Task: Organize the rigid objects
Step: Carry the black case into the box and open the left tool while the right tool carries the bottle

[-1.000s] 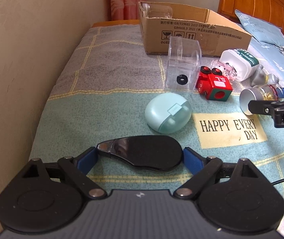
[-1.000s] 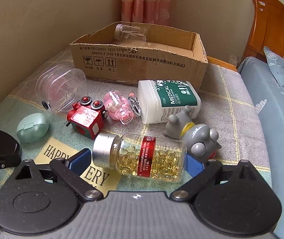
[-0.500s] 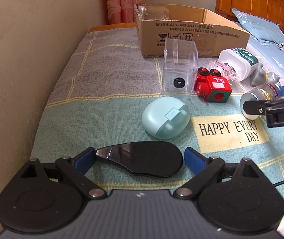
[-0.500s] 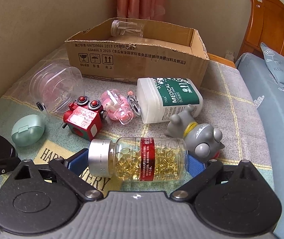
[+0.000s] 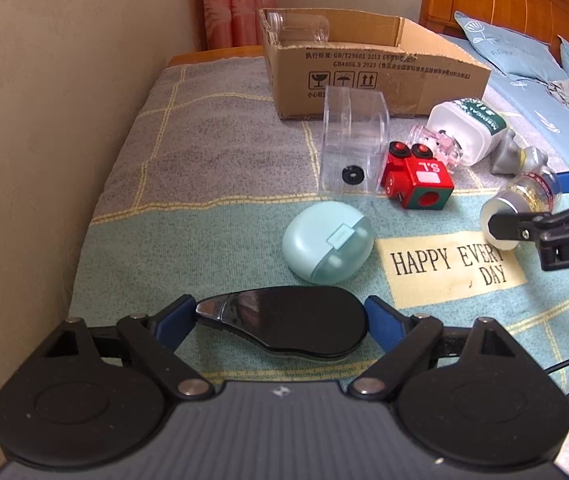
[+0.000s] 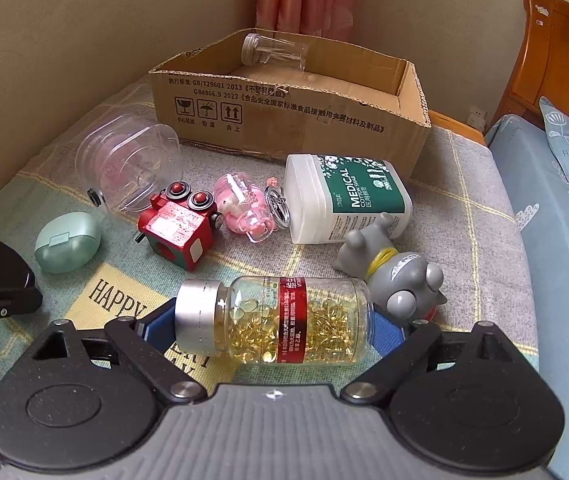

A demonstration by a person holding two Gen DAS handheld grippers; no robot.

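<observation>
My left gripper [image 5: 280, 316] is shut on a glossy black oval case [image 5: 288, 322], held above the blanket; it also shows in the right wrist view [image 6: 8, 276]. My right gripper [image 6: 272, 320] is shut on a capsule bottle [image 6: 276, 318] with a silver cap, held sideways; it also shows in the left wrist view [image 5: 524, 200]. An open cardboard box [image 6: 284, 116] stands at the back with a clear jar [image 6: 274, 54] inside. The box also shows in the left wrist view [image 5: 372, 68].
On the blanket lie a mint case [image 5: 328, 248], a red robot toy [image 5: 416, 180], a clear container [image 5: 354, 140], a pink keychain toy [image 6: 244, 208], a white cotton-swab tub [image 6: 344, 200] and a grey dog figure [image 6: 396, 276]. A wall runs along the left.
Both grippers have lifted with their objects and moved a little toward the box. The capsule bottle is off the blanket now.
</observation>
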